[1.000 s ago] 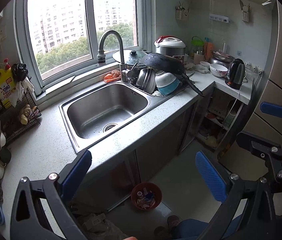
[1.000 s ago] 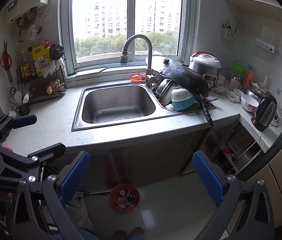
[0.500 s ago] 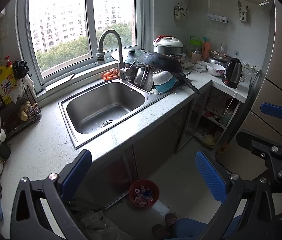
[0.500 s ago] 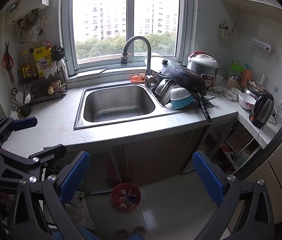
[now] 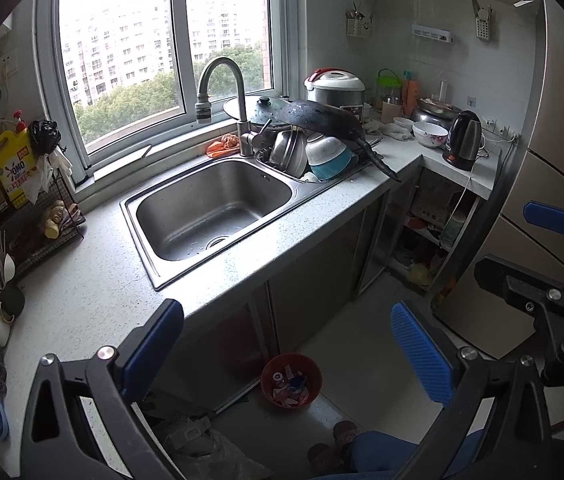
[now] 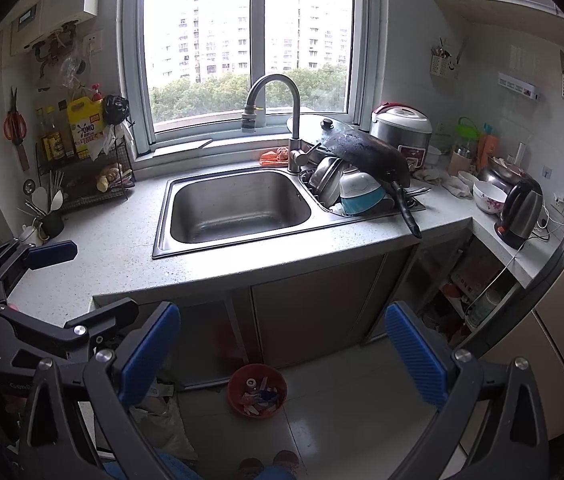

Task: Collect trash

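Trash (image 5: 290, 384) sits in a small red bin (image 6: 257, 389) on the pale floor tiles, just in front of the cabinet doors under the counter (image 6: 265, 258). I can make out white scraps and a blue bit in it, but it's too small to tell what they are. The bin stands upright, with its rim open to me from above.

My left gripper (image 5: 286, 354) is spread wide with nothing between its blue pads, and my right gripper (image 6: 282, 350) is likewise wide apart and empty; both hang in the air over the floor, well above the bin. In each wrist view the bin lies between the two fingers.

Around it: a crumpled plastic bag (image 6: 161, 420) lies on the floor just left of the bin, near the cabinet base. Toes of the person's slippers (image 6: 269, 462) show at the bottom edge. Above, the steel sink (image 6: 237, 206) is bare, a dark pan (image 6: 370, 156) rests tilted over stacked bowls in the drying side, and a kettle (image 6: 520, 212) stands on the right-hand counter. Open shelves (image 5: 432, 240) under that counter are cluttered.
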A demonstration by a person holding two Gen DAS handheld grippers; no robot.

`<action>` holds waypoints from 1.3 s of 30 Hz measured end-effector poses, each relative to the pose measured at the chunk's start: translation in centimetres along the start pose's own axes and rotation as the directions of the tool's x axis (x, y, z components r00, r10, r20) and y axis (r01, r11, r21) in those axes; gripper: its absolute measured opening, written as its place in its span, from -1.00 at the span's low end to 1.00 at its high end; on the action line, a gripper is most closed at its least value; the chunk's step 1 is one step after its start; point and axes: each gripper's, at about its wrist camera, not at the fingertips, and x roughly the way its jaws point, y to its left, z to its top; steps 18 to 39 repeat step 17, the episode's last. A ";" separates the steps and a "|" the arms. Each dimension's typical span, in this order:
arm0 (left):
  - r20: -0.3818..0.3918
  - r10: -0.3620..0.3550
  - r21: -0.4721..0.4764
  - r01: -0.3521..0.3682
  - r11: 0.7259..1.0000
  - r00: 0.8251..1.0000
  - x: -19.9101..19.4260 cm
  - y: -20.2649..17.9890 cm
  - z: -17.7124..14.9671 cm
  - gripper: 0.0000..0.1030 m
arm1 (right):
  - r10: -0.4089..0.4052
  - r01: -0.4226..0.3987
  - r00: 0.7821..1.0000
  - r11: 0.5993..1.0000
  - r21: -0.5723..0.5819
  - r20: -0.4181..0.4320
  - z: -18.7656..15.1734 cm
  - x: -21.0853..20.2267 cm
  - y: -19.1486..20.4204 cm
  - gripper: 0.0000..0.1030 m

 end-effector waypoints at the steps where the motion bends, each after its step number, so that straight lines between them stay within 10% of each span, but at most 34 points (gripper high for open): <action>1: 0.002 -0.006 -0.003 0.006 1.000 1.000 -0.1 0.0 0.0 1.00 | 0.000 0.000 1.000 1.000 -0.002 -0.001 0.0 0.0 0.0 0.99; 39: 0.001 0.006 0.003 -0.006 1.000 1.000 0.1 -0.3 -0.4 1.00 | 0.009 -0.009 1.000 1.000 -0.010 -0.004 -0.2 0.0 0.0 0.99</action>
